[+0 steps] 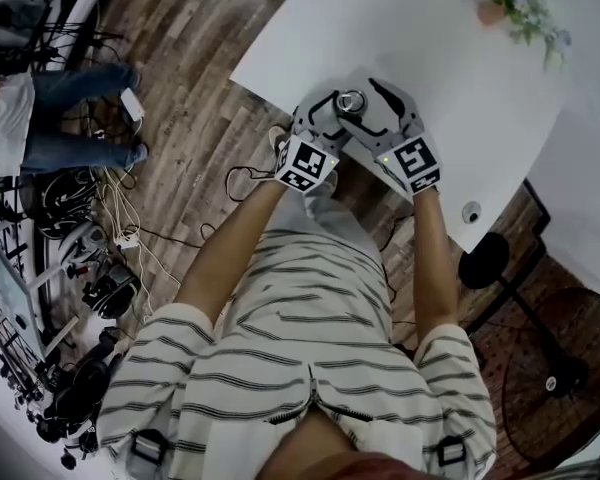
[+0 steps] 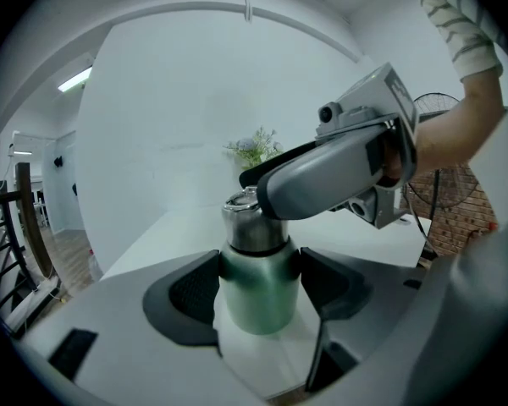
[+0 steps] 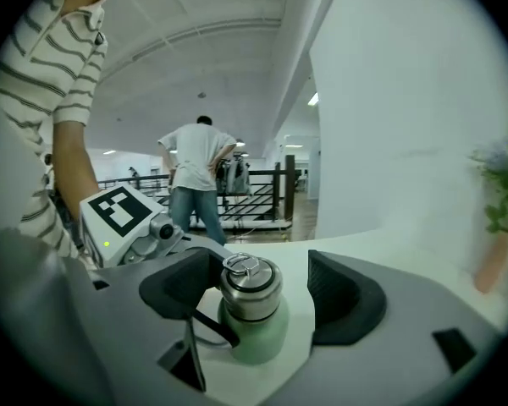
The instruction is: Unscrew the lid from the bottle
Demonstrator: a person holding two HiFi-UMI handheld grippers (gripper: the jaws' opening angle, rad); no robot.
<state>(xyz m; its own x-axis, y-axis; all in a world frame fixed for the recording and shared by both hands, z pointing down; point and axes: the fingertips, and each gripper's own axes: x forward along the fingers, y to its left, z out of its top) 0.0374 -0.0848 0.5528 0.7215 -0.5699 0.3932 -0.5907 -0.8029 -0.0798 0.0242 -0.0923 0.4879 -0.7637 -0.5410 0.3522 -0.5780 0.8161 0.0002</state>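
The left gripper (image 2: 258,284) is closed on the pale green metal bottle (image 2: 256,304). Both dark pads are pressed against the body just below the steel collar, and the bottle is held upright between them over the white tabletop (image 1: 450,78). For the step in hand, this clamp is best kept firm and motionless, so that the body is not dragged round with the cap. The brushed-steel screw lid (image 3: 249,284), topped by a small wire loop, is seated on the neck and is judged not yet unscrewed. The right gripper (image 3: 262,299) is spread wide and nothing is held by it. The lid stands between its jaws, close by the left-hand one, with a clear gap to the other. Before closing, the lid should be centred between the pads, and the pads set level with the steel band, above the green body and below the loop. A square, firm bite is then needed, and the twist should be made about the bottle's upright axis, so that the threads are not bound.
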